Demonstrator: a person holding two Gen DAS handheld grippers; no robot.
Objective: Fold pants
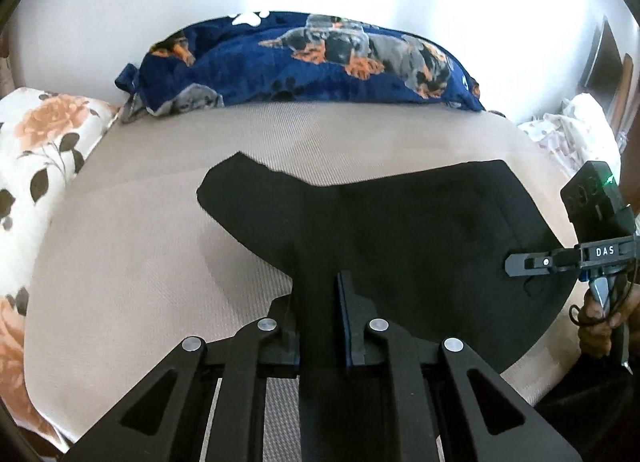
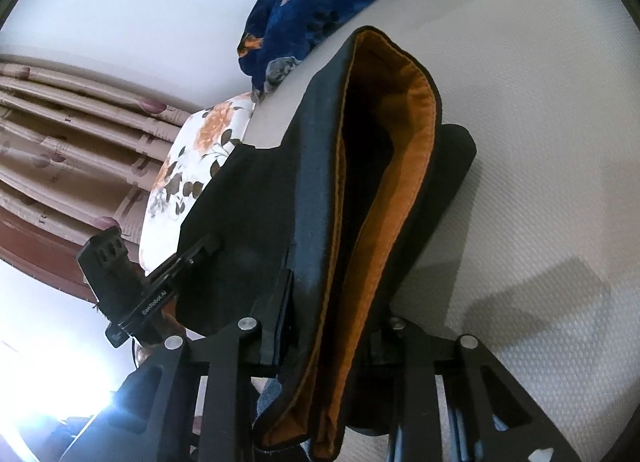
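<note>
Black pants (image 1: 400,222) spread on a beige bed (image 1: 140,262), pinched at two places.

Left hand-held gripper (image 1: 320,302) clamped tight on a raised fold of the black fabric, cloth running up between its fingers. Right hand-held gripper (image 2: 328,310) closed on the thick waistband end, orange lining (image 2: 392,190) showing inside the opened band, which stands lifted off the bed surface. Seen from the left wrist, right hand-held gripper at the pants' right edge, gripped by a hand (image 1: 600,322). Navy dog-print blanket (image 1: 304,62) bunched at the far edge of the bed, floral pillow (image 1: 36,166) to the left, patterned curtain (image 2: 80,134) beyond.
</note>
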